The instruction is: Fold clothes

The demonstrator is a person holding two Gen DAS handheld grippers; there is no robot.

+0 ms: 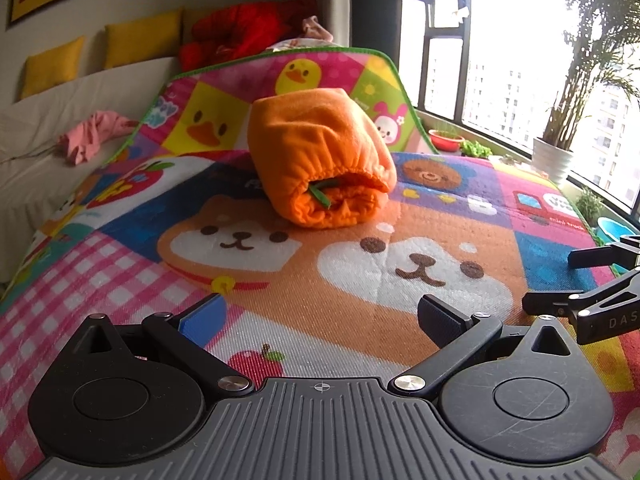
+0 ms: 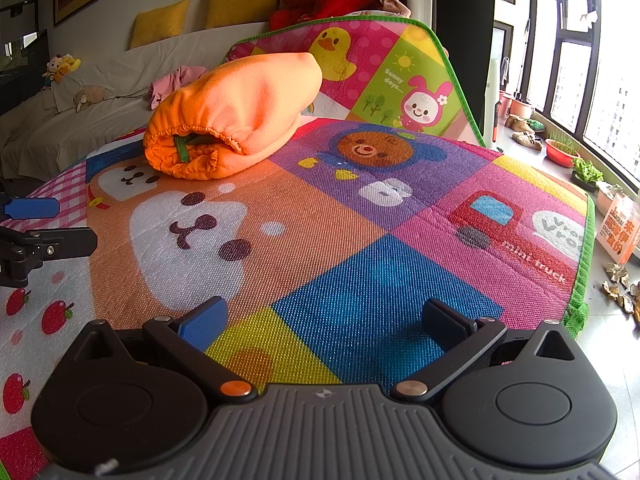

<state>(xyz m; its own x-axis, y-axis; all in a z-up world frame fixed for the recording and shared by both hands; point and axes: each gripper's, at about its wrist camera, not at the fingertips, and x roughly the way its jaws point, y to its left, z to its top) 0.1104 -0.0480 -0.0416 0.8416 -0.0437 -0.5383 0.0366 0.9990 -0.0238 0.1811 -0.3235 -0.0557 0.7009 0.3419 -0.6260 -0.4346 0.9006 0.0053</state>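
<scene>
An orange garment [image 1: 320, 156] lies folded into a thick bundle on the colourful cartoon play mat [image 1: 280, 280], its elastic waistband and a green drawstring facing me. It also shows in the right wrist view [image 2: 232, 120], far left of centre. My left gripper [image 1: 320, 316] is open and empty, low over the mat, well short of the bundle. My right gripper [image 2: 322, 320] is open and empty over the mat's [image 2: 360, 280] blue and yellow squares. The right gripper's fingers [image 1: 592, 276] show at the left view's right edge. The left gripper's fingers [image 2: 40, 220] show at the right view's left edge.
A sofa [image 1: 60, 120] with yellow cushions [image 1: 140, 38], a pink garment [image 1: 94, 134] and a red heap [image 1: 236, 36] stands behind the mat. Windows, potted plants [image 1: 556, 152] and a red bowl [image 2: 562, 152] line the right side. The mat's far end [image 2: 360, 52] bends up against the sofa.
</scene>
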